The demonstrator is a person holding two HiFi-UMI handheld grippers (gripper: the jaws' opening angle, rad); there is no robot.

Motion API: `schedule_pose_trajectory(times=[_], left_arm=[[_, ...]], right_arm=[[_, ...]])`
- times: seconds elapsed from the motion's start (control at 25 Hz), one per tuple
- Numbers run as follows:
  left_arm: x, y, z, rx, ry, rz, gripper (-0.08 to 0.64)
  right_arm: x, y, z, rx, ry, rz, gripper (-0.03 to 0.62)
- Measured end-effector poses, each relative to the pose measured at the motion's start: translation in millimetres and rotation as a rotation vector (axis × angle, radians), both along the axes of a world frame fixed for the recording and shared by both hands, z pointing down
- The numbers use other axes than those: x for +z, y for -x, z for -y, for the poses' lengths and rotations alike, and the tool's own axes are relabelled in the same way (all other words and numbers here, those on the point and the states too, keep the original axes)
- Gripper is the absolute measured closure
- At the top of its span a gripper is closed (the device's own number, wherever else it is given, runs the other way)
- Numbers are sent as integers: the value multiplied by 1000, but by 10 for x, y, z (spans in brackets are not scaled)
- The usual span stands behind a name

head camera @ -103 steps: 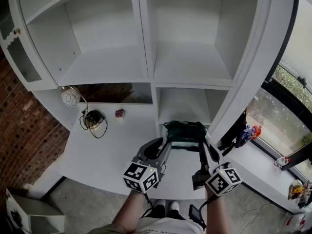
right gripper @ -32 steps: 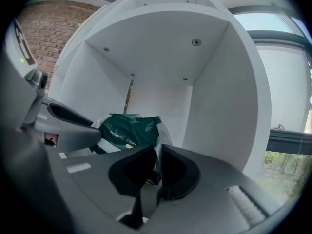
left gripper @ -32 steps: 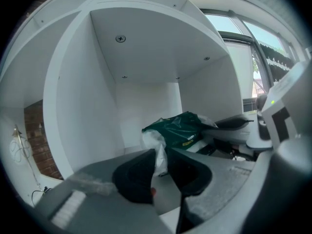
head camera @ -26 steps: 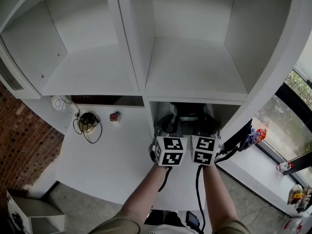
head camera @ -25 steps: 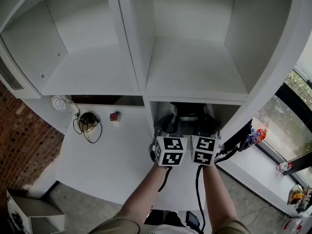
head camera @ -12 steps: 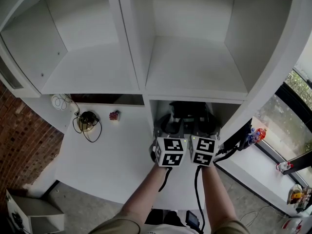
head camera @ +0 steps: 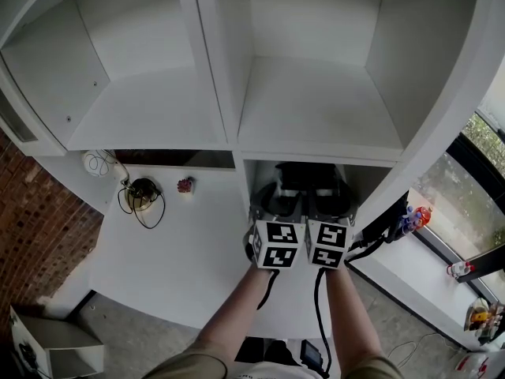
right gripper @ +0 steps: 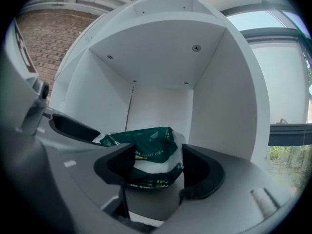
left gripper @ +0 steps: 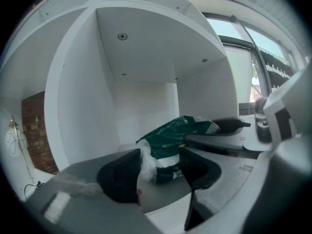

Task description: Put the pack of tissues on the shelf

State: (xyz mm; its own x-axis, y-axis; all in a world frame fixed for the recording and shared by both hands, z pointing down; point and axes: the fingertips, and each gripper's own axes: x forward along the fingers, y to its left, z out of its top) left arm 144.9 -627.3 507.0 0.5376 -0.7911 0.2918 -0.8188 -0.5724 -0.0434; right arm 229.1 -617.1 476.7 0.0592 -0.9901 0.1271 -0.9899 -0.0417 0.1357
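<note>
The pack of tissues [head camera: 304,174], green and white plastic, lies on the floor of the low shelf compartment [head camera: 259,178]. Both grippers reach into that compartment side by side. In the left gripper view the pack [left gripper: 171,144] sits between the spread jaws of my left gripper [left gripper: 158,168], loose from the pads. In the right gripper view the pack [right gripper: 152,154] stands between the jaws of my right gripper [right gripper: 158,170], which are also wide apart. Both pairs of jaws have just been opening. The marker cubes [head camera: 276,245] hide most of the fingers in the head view.
Two wider shelf bays [head camera: 316,109] sit above the low compartment. On the white desk [head camera: 181,243] to the left lie a coiled black cable [head camera: 142,192], a small red object [head camera: 185,185] and a white cord [head camera: 95,164]. A brick wall [head camera: 39,235] is at left, a window sill [head camera: 414,215] at right.
Since four seconds ago both grippers have carried the pack forward into the low compartment. Over the last second the hands stay put and the fingers spread slightly around the pack.
</note>
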Motion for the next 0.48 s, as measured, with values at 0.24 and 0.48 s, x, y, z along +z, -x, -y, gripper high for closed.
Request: schedule_pose_trajectory(times=[0.24,0.48], left_arm=[[14,5,6,-1,-1,0,298],[28,5,-2,3,2,-6,298]], right_arm=[[26,-53,-28,23,-14,11,290],[5,-60,-89,16,-50,35,281]])
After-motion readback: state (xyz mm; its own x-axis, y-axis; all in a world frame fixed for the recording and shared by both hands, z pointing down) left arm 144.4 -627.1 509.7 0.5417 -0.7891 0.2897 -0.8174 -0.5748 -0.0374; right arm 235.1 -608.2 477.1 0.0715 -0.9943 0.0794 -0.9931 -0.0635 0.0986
